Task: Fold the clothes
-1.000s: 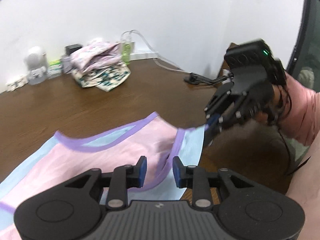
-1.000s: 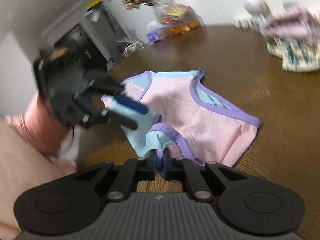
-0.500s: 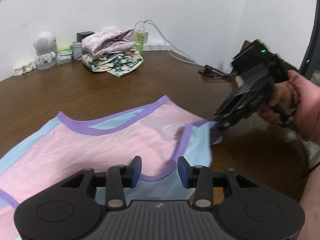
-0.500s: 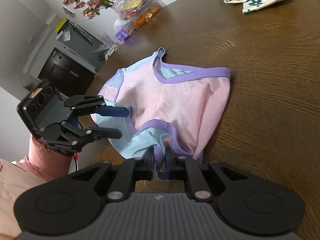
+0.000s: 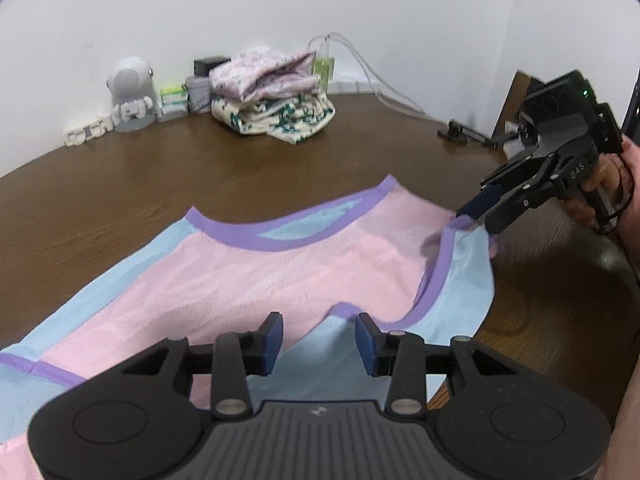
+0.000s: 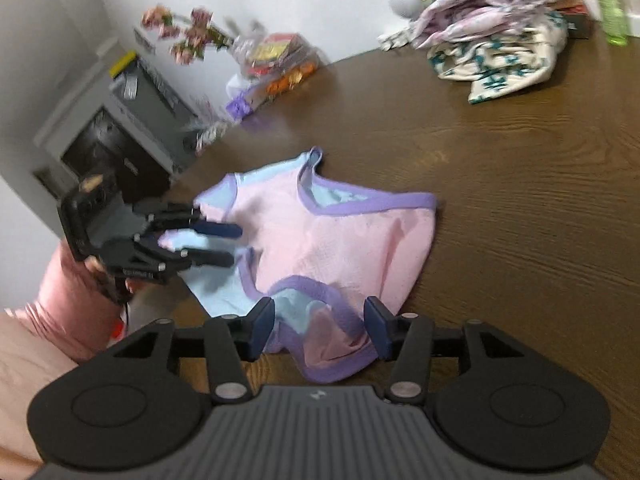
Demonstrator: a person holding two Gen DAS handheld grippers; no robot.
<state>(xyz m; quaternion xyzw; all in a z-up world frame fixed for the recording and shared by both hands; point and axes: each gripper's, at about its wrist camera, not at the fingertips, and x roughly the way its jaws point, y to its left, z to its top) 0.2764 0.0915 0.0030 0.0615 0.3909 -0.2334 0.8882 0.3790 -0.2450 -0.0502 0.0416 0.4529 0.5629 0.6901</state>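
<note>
A pink and light-blue tank top (image 5: 256, 276) with purple trim lies spread on the brown table (image 5: 160, 184). My left gripper (image 5: 319, 342) is open low over its light-blue near edge, and the pads press nothing. From the right wrist view, the left gripper (image 6: 232, 245) hovers at the tank top's (image 6: 328, 240) left side. My right gripper (image 6: 320, 328) has its jaws opening. The purple-trimmed armhole lies loose between them, untouched by the pads. In the left wrist view the right gripper (image 5: 480, 219) sits at the garment's right corner.
A pile of patterned clothes (image 5: 272, 96) sits at the table's back by the wall, beside a white astronaut figure (image 5: 130, 96), small boxes and a green bottle (image 5: 322, 68). Cables (image 5: 384, 92) trail to the right. Snack bags (image 6: 276, 64) and a grey cabinet (image 6: 120, 120) are at the left.
The right gripper, shut on the purple-trimmed strap before, has spread its jaws and the strap has dropped. The left jaws widened slightly. Both grippers sank toward the table.
</note>
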